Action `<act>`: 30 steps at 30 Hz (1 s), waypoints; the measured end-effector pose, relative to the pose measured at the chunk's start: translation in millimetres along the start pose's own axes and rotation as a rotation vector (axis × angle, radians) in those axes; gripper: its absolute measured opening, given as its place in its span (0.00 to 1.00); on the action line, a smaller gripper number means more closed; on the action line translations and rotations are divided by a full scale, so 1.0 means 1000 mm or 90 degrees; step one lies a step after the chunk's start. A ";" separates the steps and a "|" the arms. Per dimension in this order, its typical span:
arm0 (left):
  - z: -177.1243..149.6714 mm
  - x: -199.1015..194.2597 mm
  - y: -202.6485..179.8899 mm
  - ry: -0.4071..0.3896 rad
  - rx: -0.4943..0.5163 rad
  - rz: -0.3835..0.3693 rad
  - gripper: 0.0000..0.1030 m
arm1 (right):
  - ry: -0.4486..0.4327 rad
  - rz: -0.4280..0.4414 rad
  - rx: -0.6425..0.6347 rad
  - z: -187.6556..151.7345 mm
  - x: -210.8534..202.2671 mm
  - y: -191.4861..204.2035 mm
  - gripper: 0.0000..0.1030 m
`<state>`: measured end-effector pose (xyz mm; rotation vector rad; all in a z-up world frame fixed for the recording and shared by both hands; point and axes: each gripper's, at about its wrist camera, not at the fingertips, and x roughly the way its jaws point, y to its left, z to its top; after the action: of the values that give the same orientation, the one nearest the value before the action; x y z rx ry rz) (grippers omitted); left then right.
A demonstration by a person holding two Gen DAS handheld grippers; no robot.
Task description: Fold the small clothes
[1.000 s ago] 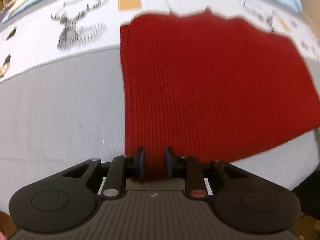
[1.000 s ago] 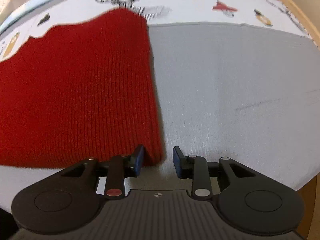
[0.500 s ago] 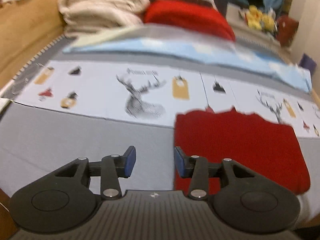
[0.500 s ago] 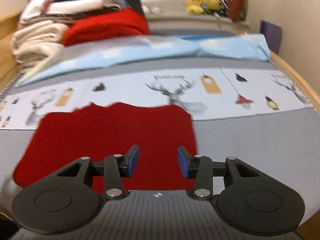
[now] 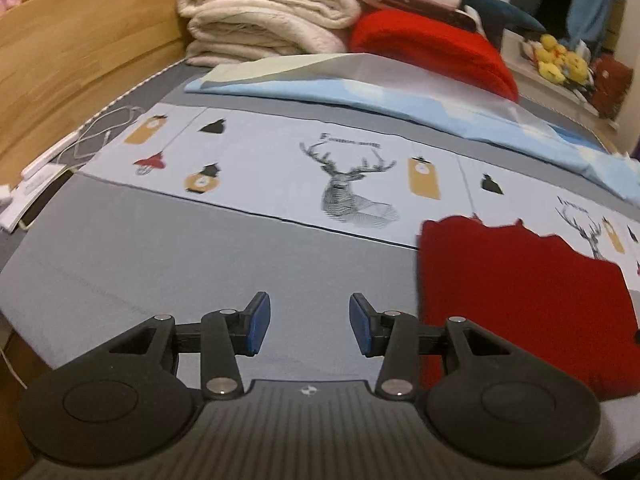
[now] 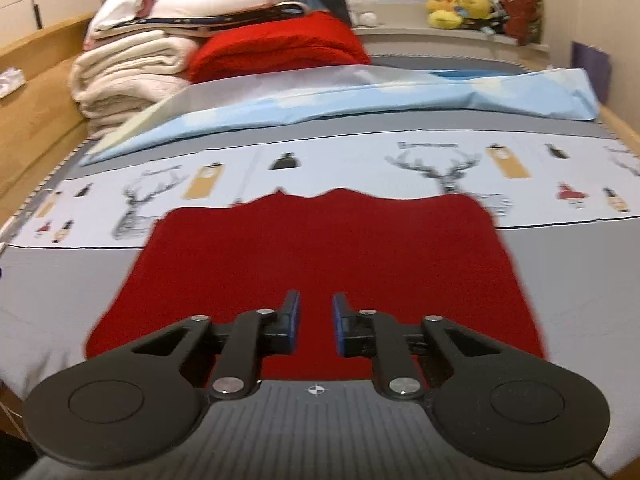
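Note:
A folded red knit garment (image 5: 520, 300) lies flat on the grey bed sheet (image 5: 200, 248), its far edge reaching the deer-print band. In the left wrist view it sits low on the right, and my left gripper (image 5: 310, 312) hovers open over bare sheet to its left, holding nothing. In the right wrist view the red garment (image 6: 320, 248) fills the middle. My right gripper (image 6: 316, 308) hangs above its near half with its jaws closing, a narrow gap still between the pads and nothing in it.
Folded cream blankets (image 5: 272, 12) and a red blanket (image 5: 432, 48) are stacked at the head of the bed behind a light blue pillowcase (image 6: 360, 96). A white cable (image 5: 92, 136) lies at the left edge by the wooden frame (image 5: 60, 60). Plush toys (image 6: 456, 4) line the sill.
Both grippers let go of the garment's near corners and rose, tilting up so the whole bed shows. The left gripper swung left off the cloth; the right opened, then narrowed.

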<state>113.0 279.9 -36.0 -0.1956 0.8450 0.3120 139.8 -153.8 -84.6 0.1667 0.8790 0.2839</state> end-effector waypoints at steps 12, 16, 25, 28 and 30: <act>-0.004 0.002 0.053 0.018 -0.058 0.027 0.48 | 0.061 0.126 -0.132 -0.039 0.069 0.145 0.21; -0.003 0.004 0.065 0.027 -0.075 0.034 0.48 | 0.057 0.169 -0.230 -0.058 0.080 0.192 0.37; -0.001 0.007 0.073 0.033 -0.075 0.036 0.48 | 0.097 0.127 -0.416 -0.096 0.119 0.248 0.48; 0.000 0.008 0.074 0.034 -0.073 0.036 0.48 | 0.094 0.112 -0.449 -0.100 0.124 0.255 0.46; -0.001 0.008 0.074 0.036 -0.075 0.035 0.48 | 0.089 0.110 -0.471 -0.104 0.125 0.255 0.42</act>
<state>92.1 350.5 -46.0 -0.2915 0.8896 0.4100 89.4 130.1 -175.2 -0.4716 0.8464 0.7691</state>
